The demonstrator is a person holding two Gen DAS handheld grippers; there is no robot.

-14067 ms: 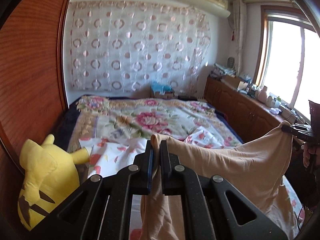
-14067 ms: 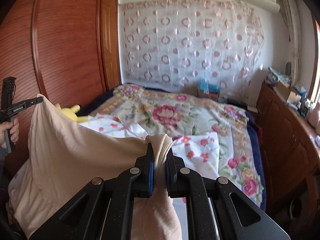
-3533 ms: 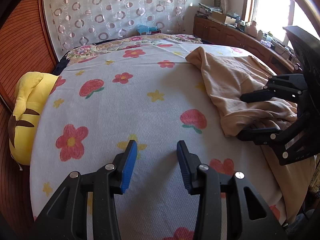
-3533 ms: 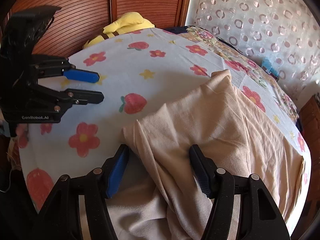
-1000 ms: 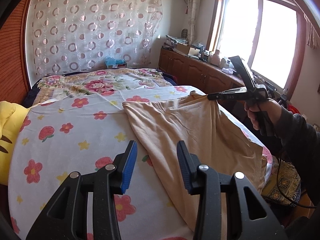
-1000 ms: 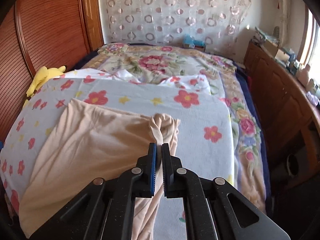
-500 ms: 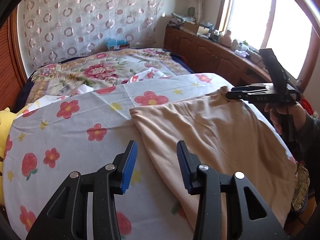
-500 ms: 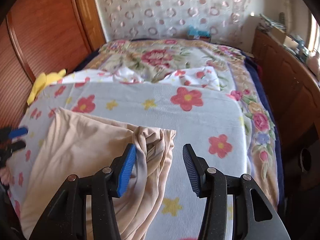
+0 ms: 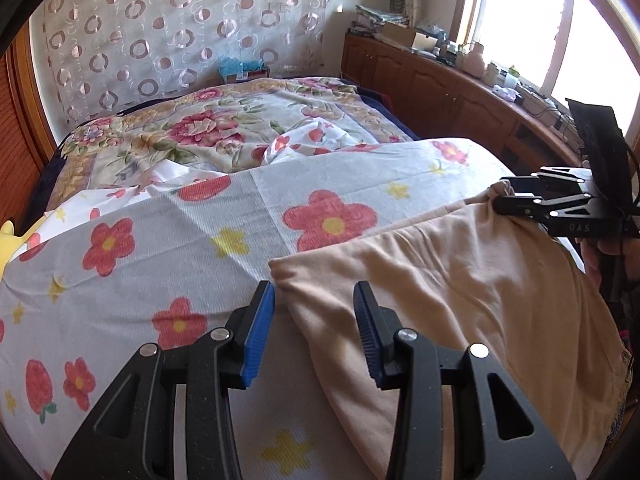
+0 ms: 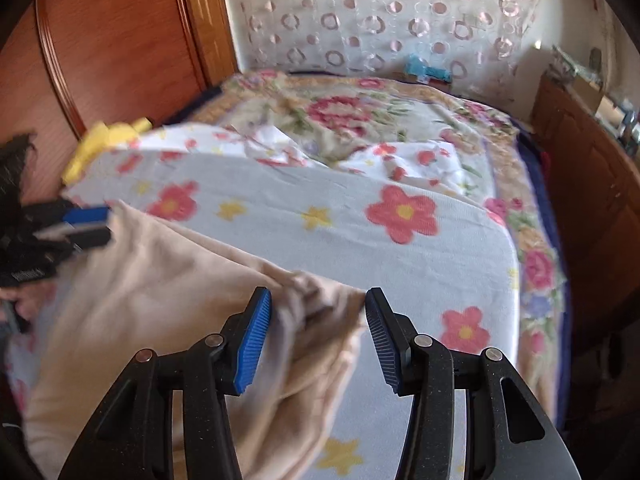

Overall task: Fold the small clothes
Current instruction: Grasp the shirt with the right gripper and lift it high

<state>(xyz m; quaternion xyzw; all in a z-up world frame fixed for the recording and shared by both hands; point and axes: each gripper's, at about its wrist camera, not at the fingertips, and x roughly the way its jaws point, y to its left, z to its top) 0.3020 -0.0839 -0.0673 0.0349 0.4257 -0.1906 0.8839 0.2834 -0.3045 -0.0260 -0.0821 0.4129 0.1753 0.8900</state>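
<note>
A beige garment [image 9: 460, 292] lies spread on the flowered bed sheet [image 9: 200, 232], its near part hanging over the bed's front edge. My left gripper [image 9: 314, 312] is open, its jaws on either side of the garment's left top corner. My right gripper [image 10: 318, 316] is open with the bunched right top corner [image 10: 316, 292] lying between its jaws. The garment also shows in the right wrist view [image 10: 160, 300]. The right gripper shows at the right of the left wrist view [image 9: 504, 196]; the left gripper shows at the left of the right wrist view [image 10: 104, 224].
A yellow plush toy [image 10: 104, 140] lies at the bed's left side by the wooden wardrobe [image 10: 112, 40]. A rumpled floral quilt [image 9: 216, 132] covers the far half of the bed. A wooden cabinet [image 9: 452, 92] with clutter runs along the right wall under the window.
Both grippers have come lower and closer to the garment's top corners. The right gripper, shut on the corner one second ago, stands open around it.
</note>
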